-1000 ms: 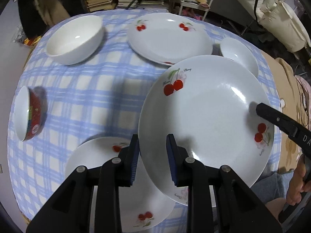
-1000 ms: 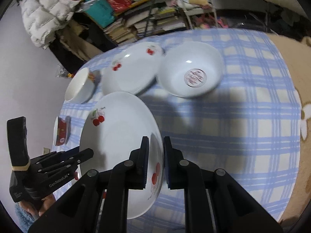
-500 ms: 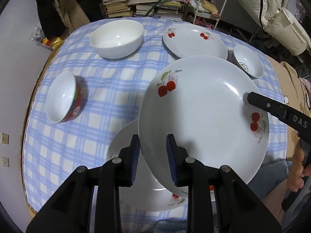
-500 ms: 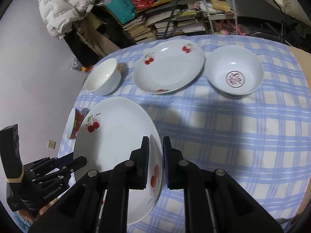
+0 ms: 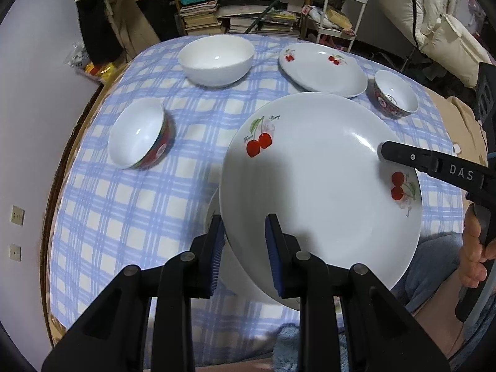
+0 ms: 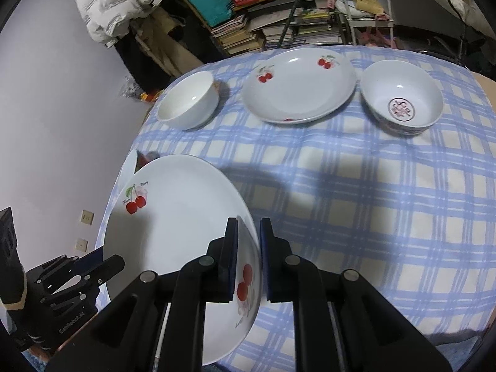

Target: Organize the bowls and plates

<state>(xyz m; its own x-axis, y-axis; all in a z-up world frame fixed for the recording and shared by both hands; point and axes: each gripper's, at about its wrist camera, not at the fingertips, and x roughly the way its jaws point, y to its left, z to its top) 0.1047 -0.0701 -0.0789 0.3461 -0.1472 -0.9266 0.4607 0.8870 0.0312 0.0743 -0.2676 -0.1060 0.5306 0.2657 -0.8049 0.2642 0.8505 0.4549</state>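
Note:
A large white plate with cherry prints (image 5: 319,186) hangs tilted above the table, held from two sides. My left gripper (image 5: 243,248) is shut on its near rim. My right gripper (image 6: 249,248) is shut on the opposite rim, next to a cherry print, and one of its fingers (image 5: 427,162) reaches in from the right. Under the held plate lies a second white plate (image 5: 238,276), mostly hidden. A third cherry plate (image 6: 297,85) rests at the back of the table.
On the blue checked cloth (image 5: 124,201) stand a big white bowl (image 5: 217,60), a red-patterned bowl tipped on its side (image 5: 139,135) and another red-patterned bowl (image 5: 393,97). The table's wooden edge (image 5: 59,179) runs along the left. Stacked books (image 6: 279,28) stand behind.
Both grippers have drawn back and risen a little with the plate between them. The table looks farther away, and the lower plate is now almost covered by the held one.

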